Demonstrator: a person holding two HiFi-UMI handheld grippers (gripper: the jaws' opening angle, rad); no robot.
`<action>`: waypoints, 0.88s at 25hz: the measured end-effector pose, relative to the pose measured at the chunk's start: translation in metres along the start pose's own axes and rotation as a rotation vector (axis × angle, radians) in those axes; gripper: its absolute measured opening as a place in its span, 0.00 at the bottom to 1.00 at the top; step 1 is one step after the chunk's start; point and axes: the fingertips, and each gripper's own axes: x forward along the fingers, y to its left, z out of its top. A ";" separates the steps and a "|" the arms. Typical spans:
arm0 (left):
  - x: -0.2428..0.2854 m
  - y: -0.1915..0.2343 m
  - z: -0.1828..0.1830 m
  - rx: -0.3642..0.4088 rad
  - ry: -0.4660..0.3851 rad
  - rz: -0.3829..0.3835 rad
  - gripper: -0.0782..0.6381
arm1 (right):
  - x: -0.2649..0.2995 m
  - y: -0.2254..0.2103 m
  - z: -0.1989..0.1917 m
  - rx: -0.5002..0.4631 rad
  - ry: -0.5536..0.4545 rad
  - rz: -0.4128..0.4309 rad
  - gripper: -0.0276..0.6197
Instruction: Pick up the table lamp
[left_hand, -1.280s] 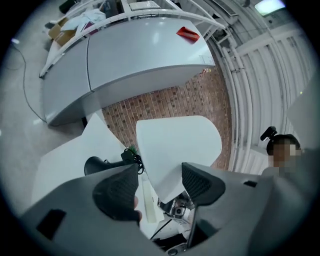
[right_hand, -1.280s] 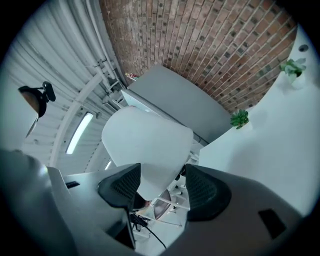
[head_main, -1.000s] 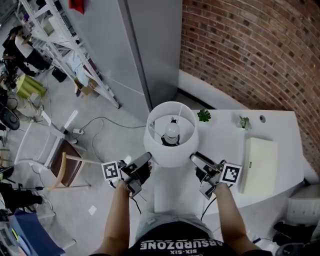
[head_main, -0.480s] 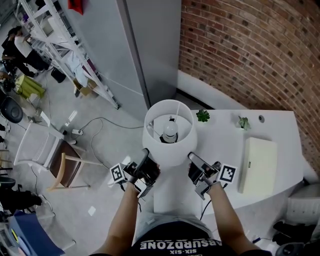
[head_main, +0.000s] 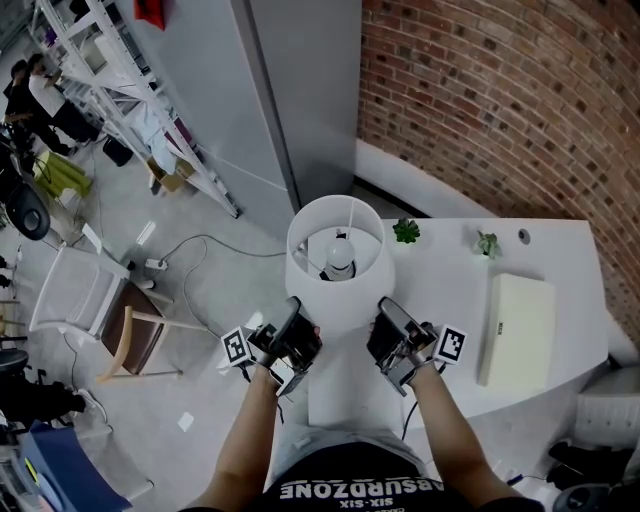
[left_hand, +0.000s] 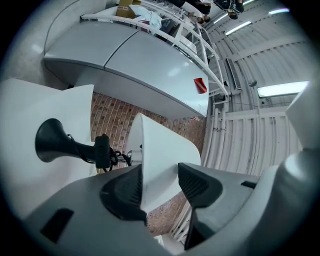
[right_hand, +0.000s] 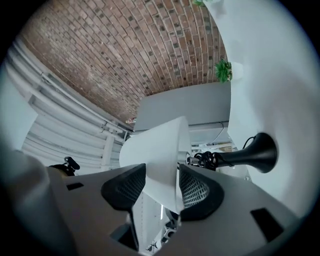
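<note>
The table lamp (head_main: 338, 268) stands on the white table (head_main: 440, 290), close to its near left corner, with the bulb (head_main: 340, 260) visible down through the open top of its white shade (left_hand: 161, 155). You have one gripper at each side of the shade's lower rim.

Your left gripper (head_main: 298, 320) is at the near left of the rim. Its jaws are closing with the shade's wall between them. The wall lies against the left pad (left_hand: 125, 192), while a gap shows at the other pad, so the grip isn't firm yet.

Your right gripper (head_main: 386, 318) is at the near right of the rim. Its jaws are closing too, with the shade's wall between them and close to both pads (right_hand: 197, 192). It isn't clamped yet either.

From both gripper views you can see the lamp's black stem (right_hand: 257, 152) with its cord bunched beside it.

Farther right on the table lies a flat white box (head_main: 517, 328). Two small green plants (head_main: 406, 231) sit near the far edge, in front of the brick wall (head_main: 500, 100). A chair (head_main: 130, 335) stands on the floor to the left.
</note>
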 end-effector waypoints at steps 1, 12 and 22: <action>0.000 -0.001 0.000 0.007 -0.007 -0.003 0.40 | 0.001 0.001 0.000 0.012 -0.007 0.014 0.32; -0.002 -0.003 0.001 0.049 -0.014 0.007 0.36 | 0.002 0.002 -0.002 0.005 -0.007 0.019 0.27; 0.002 -0.013 -0.007 0.054 0.030 -0.011 0.29 | 0.008 0.014 0.000 0.012 -0.030 0.058 0.19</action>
